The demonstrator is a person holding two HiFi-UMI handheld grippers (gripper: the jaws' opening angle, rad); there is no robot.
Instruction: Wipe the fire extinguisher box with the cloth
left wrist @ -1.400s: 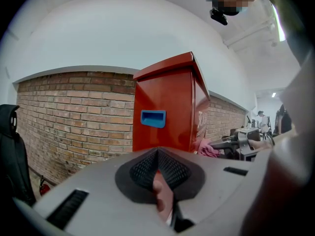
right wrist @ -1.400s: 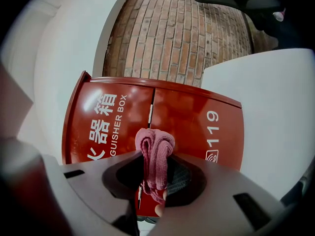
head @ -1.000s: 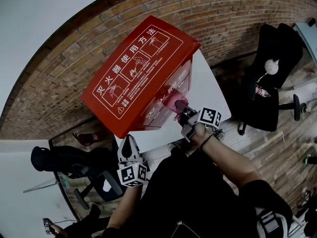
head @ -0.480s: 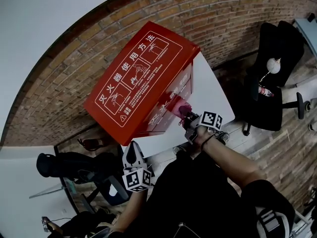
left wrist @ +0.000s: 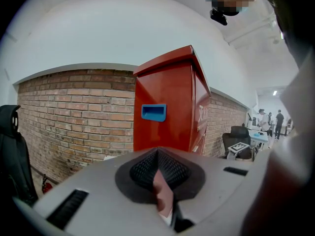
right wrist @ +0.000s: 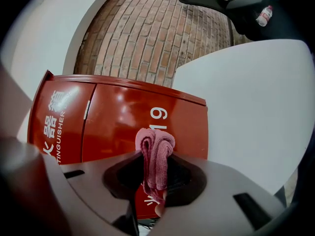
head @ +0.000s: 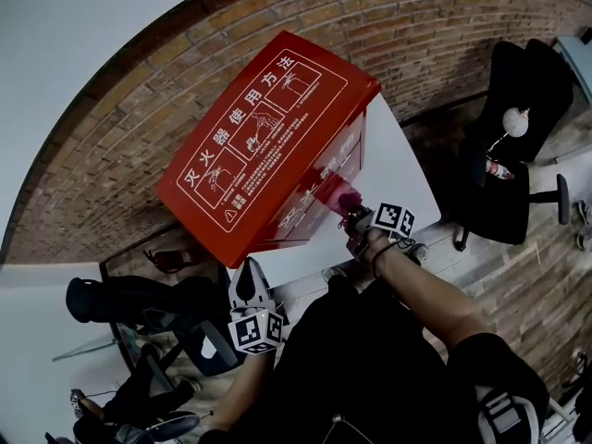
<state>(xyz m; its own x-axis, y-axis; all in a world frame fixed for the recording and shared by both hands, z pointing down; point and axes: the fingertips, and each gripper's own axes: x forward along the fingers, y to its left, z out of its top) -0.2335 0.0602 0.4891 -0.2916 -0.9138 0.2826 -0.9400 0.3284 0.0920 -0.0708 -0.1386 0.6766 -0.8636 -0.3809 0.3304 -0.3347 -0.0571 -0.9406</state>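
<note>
The red fire extinguisher box (head: 264, 141) stands on a white surface (head: 400, 169) against a brick wall, its top printed with white instructions. My right gripper (head: 354, 213) is shut on a folded pink cloth (head: 349, 199) and holds it against the lower front of the box. In the right gripper view the cloth (right wrist: 155, 156) sticks up between the jaws in front of the red box (right wrist: 123, 124). My left gripper (head: 247, 277) hangs low, apart from the box, its jaws together with nothing in them. The left gripper view shows the side of the box (left wrist: 170, 107) with a blue handle (left wrist: 153, 112).
A brick wall (head: 139, 109) runs behind the box. Black office chairs (head: 504, 146) stand to the right, one with a bottle (head: 495, 171) on it. Another black chair (head: 129, 299) is at the lower left. People stand far off (left wrist: 279, 122).
My right gripper has slid the cloth a little to the right along the lower front of the box. The left gripper has stayed low, nearly still.
</note>
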